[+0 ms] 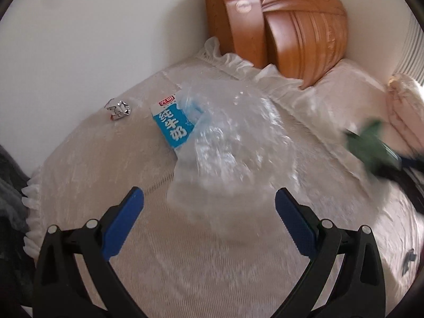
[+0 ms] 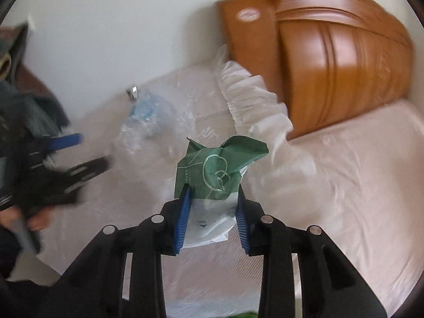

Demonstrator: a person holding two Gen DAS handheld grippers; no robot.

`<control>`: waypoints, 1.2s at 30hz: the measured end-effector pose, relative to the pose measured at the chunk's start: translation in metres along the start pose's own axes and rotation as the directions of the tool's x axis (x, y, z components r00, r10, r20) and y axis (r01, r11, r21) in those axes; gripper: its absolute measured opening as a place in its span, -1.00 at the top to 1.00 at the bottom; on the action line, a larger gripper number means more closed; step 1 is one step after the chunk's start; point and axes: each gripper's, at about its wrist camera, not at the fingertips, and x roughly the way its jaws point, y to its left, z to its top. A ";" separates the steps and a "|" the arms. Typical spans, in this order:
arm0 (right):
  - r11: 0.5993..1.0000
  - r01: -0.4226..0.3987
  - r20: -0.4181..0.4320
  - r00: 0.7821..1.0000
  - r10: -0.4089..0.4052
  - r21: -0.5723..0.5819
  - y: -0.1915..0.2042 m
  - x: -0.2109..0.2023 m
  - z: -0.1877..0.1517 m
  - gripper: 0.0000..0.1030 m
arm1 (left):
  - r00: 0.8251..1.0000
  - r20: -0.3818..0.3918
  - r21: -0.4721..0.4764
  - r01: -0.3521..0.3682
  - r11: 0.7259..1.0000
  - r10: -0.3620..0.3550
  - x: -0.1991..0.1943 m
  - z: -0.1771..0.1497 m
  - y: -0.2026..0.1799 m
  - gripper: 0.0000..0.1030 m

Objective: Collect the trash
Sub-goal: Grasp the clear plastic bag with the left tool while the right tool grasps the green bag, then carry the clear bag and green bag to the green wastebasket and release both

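Note:
A clear plastic bag (image 1: 228,143) lies on the bed, partly over a blue and white milk carton (image 1: 171,124). A crumpled foil wrapper (image 1: 118,109) lies left of the carton. My left gripper (image 1: 209,201) is open, just short of the bag's near end. My right gripper (image 2: 213,189) is shut on a green and white wrapper (image 2: 214,167), held above the bed. In the right wrist view the bag (image 2: 148,135) and foil wrapper (image 2: 132,91) lie ahead to the left, and the left gripper (image 2: 79,153) shows blurred at the left. The right gripper with the green wrapper (image 1: 371,145) shows blurred in the left wrist view.
A wooden headboard (image 1: 299,34) stands against the white wall behind a frilled pillow (image 1: 228,61). A pink pillow (image 1: 344,87) lies to the right. Dark clothing (image 1: 10,185) sits at the bed's left edge. The bed cover (image 1: 185,251) is pale and textured.

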 end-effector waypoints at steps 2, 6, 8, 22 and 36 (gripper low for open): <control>0.996 0.003 0.031 1.000 -0.006 0.085 0.005 -0.016 -0.021 0.37 | 1.000 -0.028 -0.008 0.009 1.000 -0.009 0.014 0.004 0.000 -0.85; 0.973 0.012 0.068 0.997 -0.028 0.232 0.016 -0.035 -0.056 0.36 | 0.994 -0.074 -0.030 0.078 0.996 -0.081 0.040 0.004 0.004 -0.78; 0.956 0.012 0.075 0.997 -0.036 0.292 0.020 -0.039 -0.069 0.36 | 0.991 -0.077 -0.021 0.107 0.994 -0.108 0.046 0.002 0.003 -0.44; 0.938 0.048 0.067 0.995 -0.075 0.343 0.057 -0.038 -0.089 0.36 | 0.975 -0.078 -0.036 0.208 0.978 -0.210 0.028 -0.015 0.023 0.88; 0.946 0.062 0.035 0.996 -0.077 0.318 0.067 -0.067 -0.115 0.36 | 0.958 -0.006 0.029 0.288 0.957 -0.288 -0.073 -0.095 0.057 0.88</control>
